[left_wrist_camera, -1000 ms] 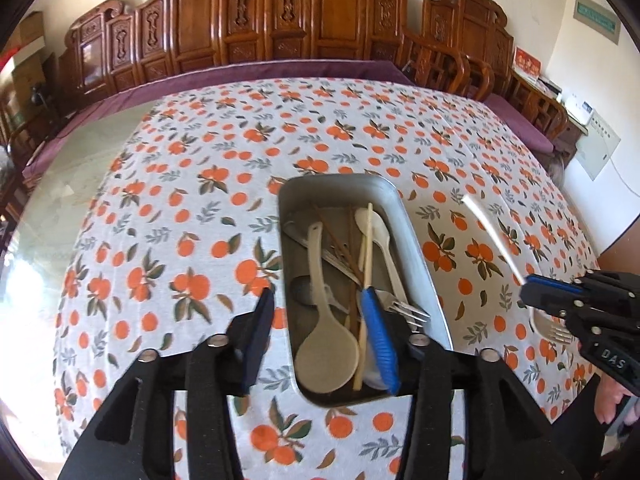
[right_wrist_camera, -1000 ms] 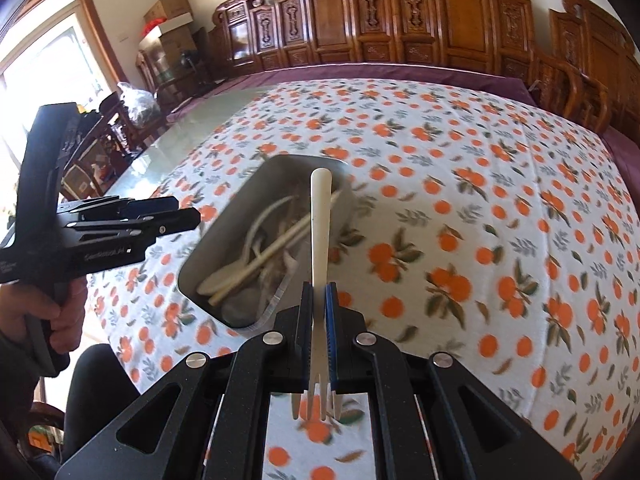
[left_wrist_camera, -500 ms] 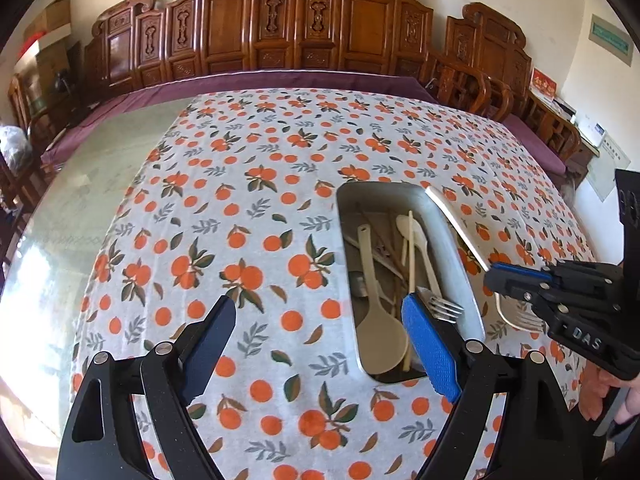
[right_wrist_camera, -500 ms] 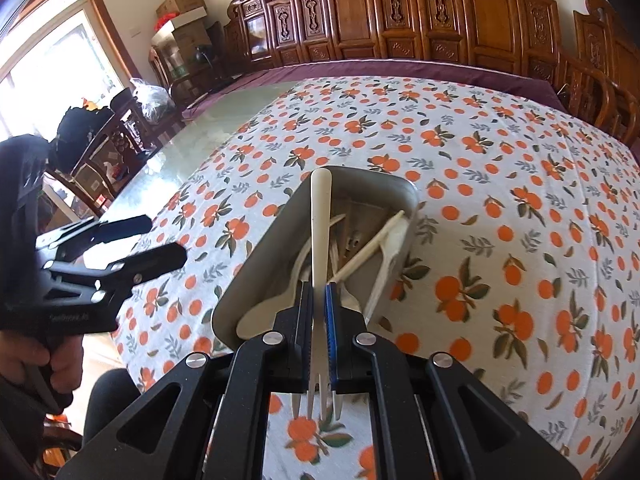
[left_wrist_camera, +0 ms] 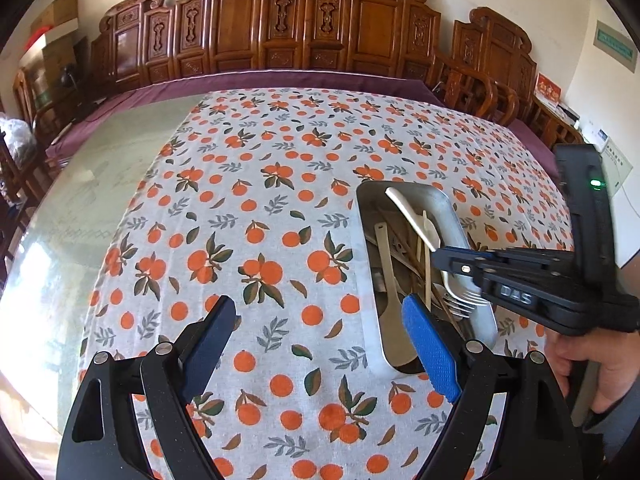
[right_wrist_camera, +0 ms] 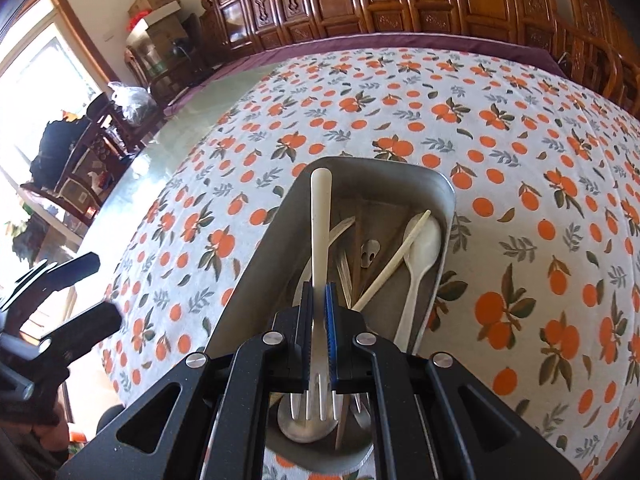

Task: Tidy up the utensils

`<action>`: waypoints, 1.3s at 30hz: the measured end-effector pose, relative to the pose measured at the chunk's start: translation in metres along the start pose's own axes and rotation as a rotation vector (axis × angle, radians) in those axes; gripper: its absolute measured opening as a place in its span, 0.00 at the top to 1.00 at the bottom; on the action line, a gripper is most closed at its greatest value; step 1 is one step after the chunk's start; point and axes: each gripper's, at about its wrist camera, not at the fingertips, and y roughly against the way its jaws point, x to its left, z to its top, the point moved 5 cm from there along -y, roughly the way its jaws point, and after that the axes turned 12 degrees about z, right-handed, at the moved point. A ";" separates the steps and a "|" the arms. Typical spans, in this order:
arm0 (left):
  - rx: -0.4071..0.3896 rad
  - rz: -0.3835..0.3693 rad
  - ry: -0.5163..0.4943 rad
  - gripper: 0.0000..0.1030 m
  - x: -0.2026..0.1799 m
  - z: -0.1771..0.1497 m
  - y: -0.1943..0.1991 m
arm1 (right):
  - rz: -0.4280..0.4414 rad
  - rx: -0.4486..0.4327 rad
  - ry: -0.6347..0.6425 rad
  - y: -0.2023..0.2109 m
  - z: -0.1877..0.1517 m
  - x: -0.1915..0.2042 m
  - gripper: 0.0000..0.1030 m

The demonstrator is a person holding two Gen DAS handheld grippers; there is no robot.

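Note:
A metal tray (right_wrist_camera: pixel 256 272) (left_wrist_camera: pixel 366 264) holds several utensils: pale spoons, chopsticks and metal forks. My right gripper (right_wrist_camera: pixel 319 300) (left_wrist_camera: pixel 448 256) is shut on a fork with a cream handle (right_wrist_camera: pixel 320 216) (left_wrist_camera: pixel 408 208), held lengthwise above the tray with its tines toward the camera. My left gripper (left_wrist_camera: pixel 316 332) stands open over the tablecloth just left of the tray, nothing between its fingers; its right pad (left_wrist_camera: pixel 428 344) overlaps the tray's near left wall.
An orange-print tablecloth (left_wrist_camera: pixel 256 200) covers the table, with bare glass (left_wrist_camera: pixel 92 200) on its left side. Carved wooden chairs (left_wrist_camera: pixel 312 24) line the far edge. A person's hand (left_wrist_camera: pixel 600 364) holds the right gripper's handle.
The right gripper carried the fork from beside the tray to over it. The left gripper opened wider and shifted left, off the tray and onto the cloth.

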 end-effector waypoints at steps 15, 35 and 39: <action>-0.021 -0.002 -0.001 0.21 -0.004 0.001 0.015 | -0.041 -0.028 0.078 0.008 -0.008 0.004 0.90; -0.116 -0.012 -0.034 0.08 -0.058 -0.021 0.094 | -0.121 -0.288 0.115 0.189 -0.083 0.017 0.32; -0.132 -0.010 -0.056 0.08 -0.074 -0.033 0.111 | -0.168 -0.341 0.112 0.221 -0.101 0.016 0.07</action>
